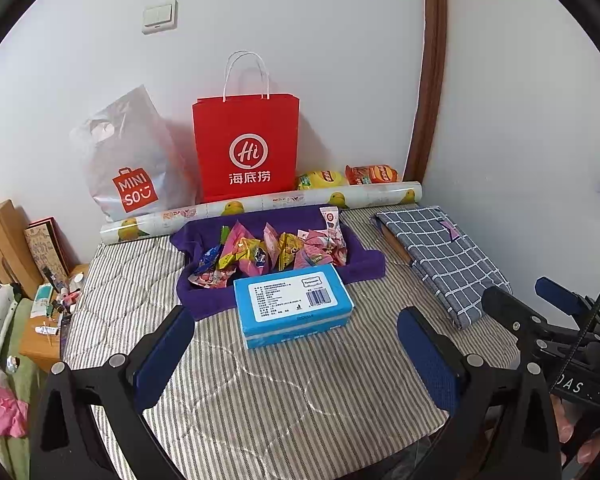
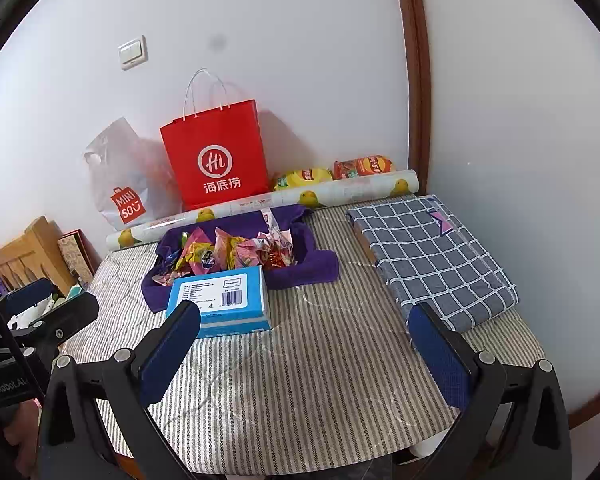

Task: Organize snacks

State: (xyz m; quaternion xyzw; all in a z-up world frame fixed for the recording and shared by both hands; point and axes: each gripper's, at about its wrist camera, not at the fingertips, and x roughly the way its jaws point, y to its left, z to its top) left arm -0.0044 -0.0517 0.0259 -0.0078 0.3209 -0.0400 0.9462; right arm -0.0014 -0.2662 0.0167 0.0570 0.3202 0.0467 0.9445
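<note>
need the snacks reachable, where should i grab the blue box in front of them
Grip the blue rectangular cardboard box across its two short ends, coming from the near side with the left gripper. It lies flat, its long side facing the open jaws, snacks behind.

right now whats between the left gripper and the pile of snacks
In the left wrist view, a blue box stands between the open left gripper and the snacks, against the purple cloth.

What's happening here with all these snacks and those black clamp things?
A person is holding a hand-held gripper in each hand, about to tidy snacks. The left hand-held gripper and right hand-held gripper are both open, holding nothing, above the striped table cover. A pile of snack packets lies on a purple cloth, with a blue box just in front. Nothing is being touched.
</note>
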